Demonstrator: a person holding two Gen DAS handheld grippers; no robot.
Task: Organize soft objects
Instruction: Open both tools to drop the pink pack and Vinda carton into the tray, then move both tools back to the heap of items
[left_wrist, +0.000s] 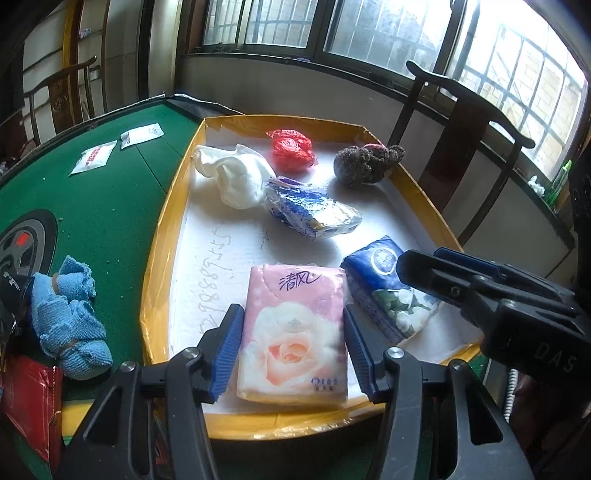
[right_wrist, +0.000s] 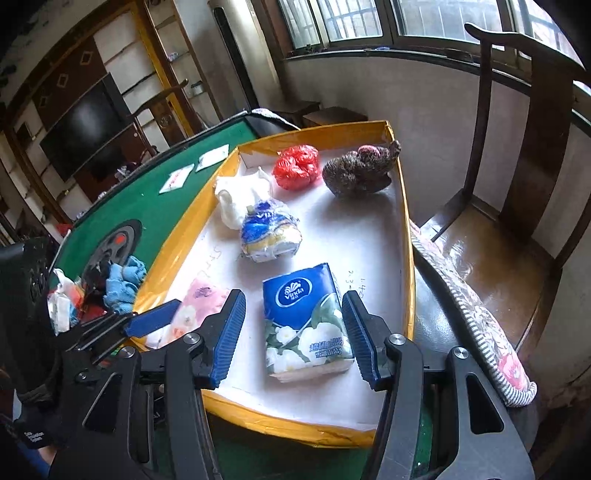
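Observation:
A yellow-rimmed white tray (left_wrist: 162, 236) holds soft items. My left gripper (left_wrist: 291, 350) is open, its jaws on either side of a pink tissue pack (left_wrist: 291, 332) lying in the tray's near end. My right gripper (right_wrist: 293, 336) is open around a blue Vinda tissue pack (right_wrist: 306, 317), which also shows in the left wrist view (left_wrist: 384, 288). Further back lie a crumpled blue-and-gold wrapper (left_wrist: 314, 210), a white cloth (left_wrist: 236, 173), a red bag (left_wrist: 293, 147) and a brown knitted item (left_wrist: 365, 162).
A blue towel (left_wrist: 66, 314) lies on the green table (left_wrist: 96, 206) left of the tray, with a red packet (left_wrist: 29, 402) by it. Two white sachets (left_wrist: 118, 147) lie further back. A wooden chair (right_wrist: 517, 221) with a patterned cushion (right_wrist: 480, 325) stands right of the table.

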